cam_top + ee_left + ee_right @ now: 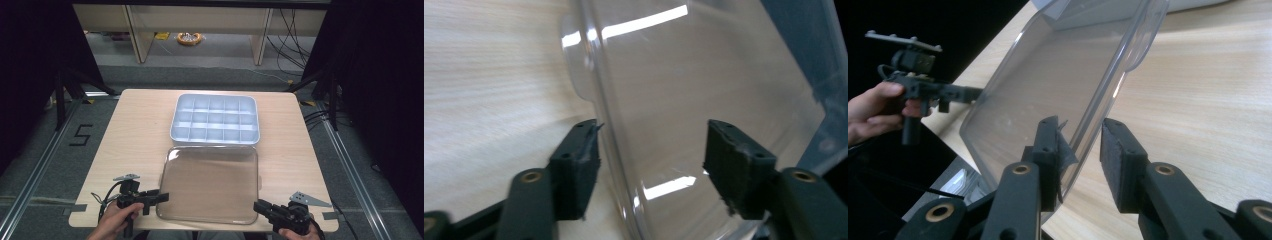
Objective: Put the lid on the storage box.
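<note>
On table front: clear lid (pixel 210 182) flat, long axis left-right; left tool (pixel 162 196) spread, right tool (pixel 257 206) pinching lid corner.

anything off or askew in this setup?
The clear lid is off the compartment tray and sits askew: its near edge overhangs the table edge. The left gripper straddles the lid's left rim with open jaws; the right gripper is at the near right corner. Tray compartments look empty. No damage visible.
</note>
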